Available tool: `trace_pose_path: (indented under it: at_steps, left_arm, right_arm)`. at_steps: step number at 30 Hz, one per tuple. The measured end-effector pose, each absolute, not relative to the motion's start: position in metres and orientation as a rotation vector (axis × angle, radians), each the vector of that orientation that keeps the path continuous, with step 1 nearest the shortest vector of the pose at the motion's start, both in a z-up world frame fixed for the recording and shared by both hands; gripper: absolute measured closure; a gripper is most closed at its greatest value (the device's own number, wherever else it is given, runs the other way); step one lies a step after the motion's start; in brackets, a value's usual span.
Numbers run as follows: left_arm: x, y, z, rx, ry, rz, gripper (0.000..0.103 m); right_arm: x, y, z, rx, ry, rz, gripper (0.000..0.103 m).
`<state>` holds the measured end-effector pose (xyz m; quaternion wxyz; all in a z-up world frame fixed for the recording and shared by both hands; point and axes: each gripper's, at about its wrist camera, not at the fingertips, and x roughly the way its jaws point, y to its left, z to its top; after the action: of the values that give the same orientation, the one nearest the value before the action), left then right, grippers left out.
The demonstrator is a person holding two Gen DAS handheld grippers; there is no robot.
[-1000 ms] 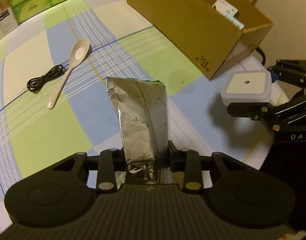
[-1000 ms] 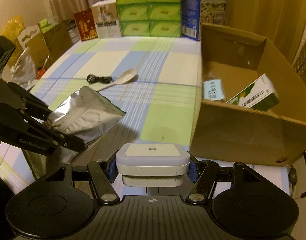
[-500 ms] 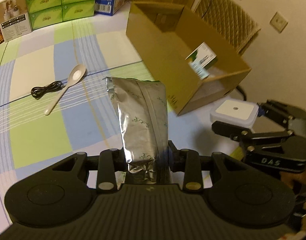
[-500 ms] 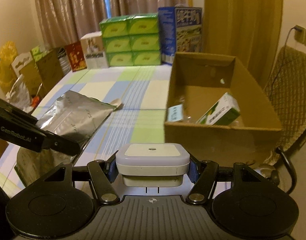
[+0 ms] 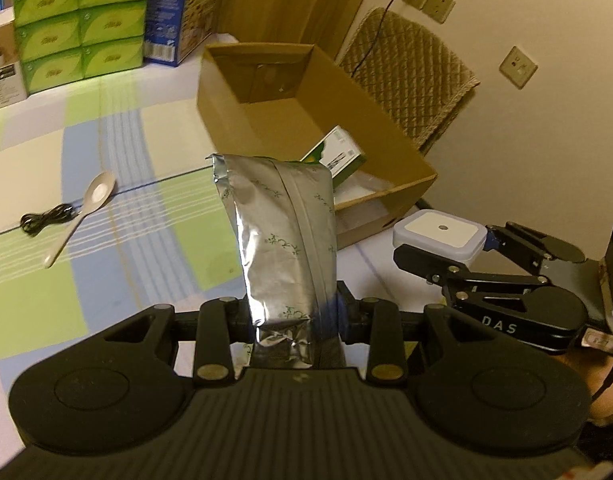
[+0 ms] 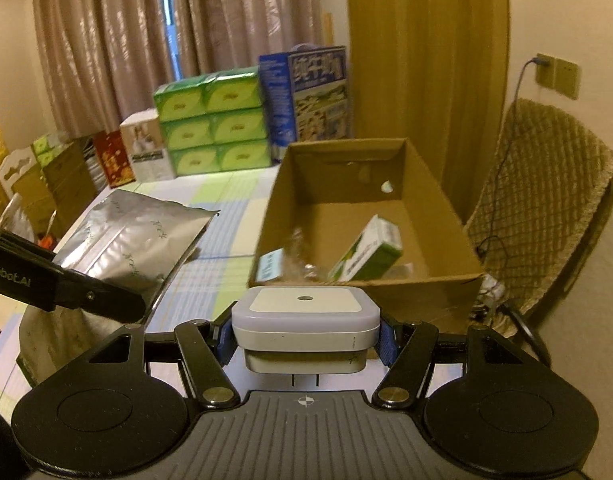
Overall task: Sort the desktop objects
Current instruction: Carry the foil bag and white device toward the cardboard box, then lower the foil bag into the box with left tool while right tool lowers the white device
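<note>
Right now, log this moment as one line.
left gripper: holds foil pouch | right gripper: holds white plug-in light | cardboard box: ahead, open

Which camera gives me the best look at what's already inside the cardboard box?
The right wrist view: it looks straight into the cardboard box, showing the green-and-white carton and a pale packet. In the left wrist view the foil pouch hides part of the interior.

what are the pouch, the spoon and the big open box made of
Pouch: likely metallised foil film, shiny and creased. Spoon: probably matte plastic or ceramic, pale cream; the look leaves it open. Box: brown corrugated cardboard, dull, with raw cut edges.
</note>
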<state>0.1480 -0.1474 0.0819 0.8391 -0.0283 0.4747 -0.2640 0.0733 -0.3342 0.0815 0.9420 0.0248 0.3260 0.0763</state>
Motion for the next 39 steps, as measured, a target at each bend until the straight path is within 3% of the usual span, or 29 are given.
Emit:
trace_pose_path:
  at_steps: [20, 39]
  left_arm:
    - [0.218, -0.214, 0.118, -0.136, 0.946, -0.547, 0.073]
    - [0.322, -0.243, 0.079, -0.214, 0.981, -0.523, 0.073]
  right_arm:
    - [0.130, -0.390, 0.107, 0.024, 0.593, 0.094, 0.041]
    - [0.221, -0.401, 0.037, 0.013, 0.770, 0.157, 0.041]
